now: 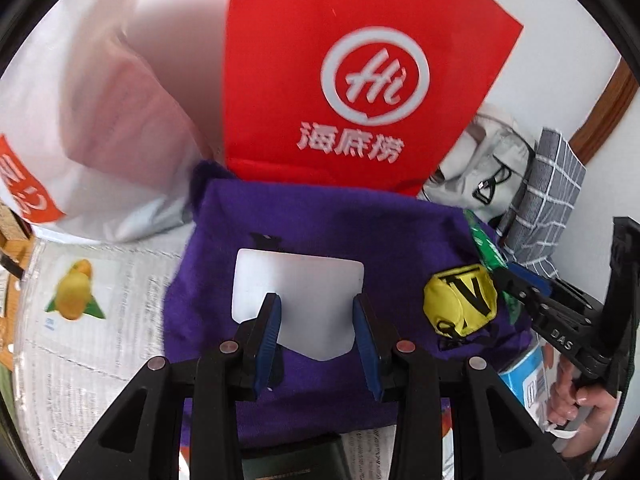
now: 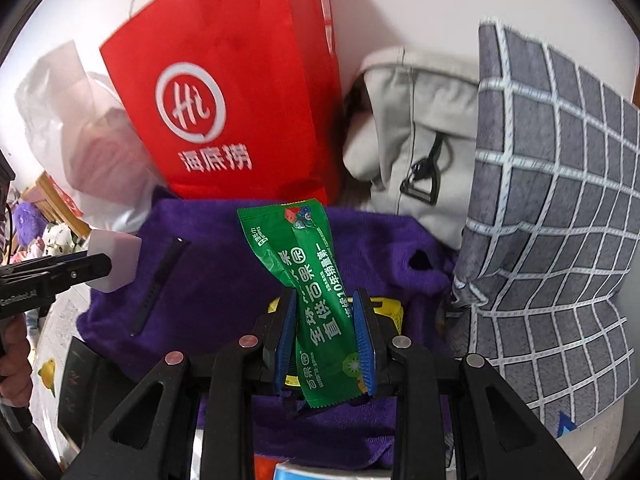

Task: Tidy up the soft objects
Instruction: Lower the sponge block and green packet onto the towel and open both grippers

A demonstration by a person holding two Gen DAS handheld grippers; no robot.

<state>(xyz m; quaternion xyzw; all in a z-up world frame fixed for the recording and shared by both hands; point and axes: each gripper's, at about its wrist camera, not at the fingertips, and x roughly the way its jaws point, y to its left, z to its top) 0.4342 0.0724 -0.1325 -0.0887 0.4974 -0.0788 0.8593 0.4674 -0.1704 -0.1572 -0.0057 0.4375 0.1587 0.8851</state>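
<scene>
My left gripper [image 1: 316,300] is shut on a white foam block [image 1: 298,276], held over a purple fleece cloth [image 1: 320,216]; the right wrist view shows that block [image 2: 116,260] at the left gripper's tip [image 2: 105,266]. My right gripper [image 2: 325,296] is shut on a green snack packet [image 2: 296,248], which sticks up between the blue pads [image 2: 286,332]. A yellow pouch [image 1: 460,300] with a black V lies on the cloth, just under the right gripper [image 1: 505,280]. The green packet [image 1: 486,248] shows partly behind that pouch.
A red paper bag [image 1: 340,80] stands behind the cloth, with a white plastic bag [image 1: 100,120] to its left. A grey backpack [image 2: 416,140] and a grey checked cushion [image 2: 552,200] crowd the right. A black strap [image 2: 160,280] lies on the cloth. Printed paper [image 1: 80,320] covers the surface at left.
</scene>
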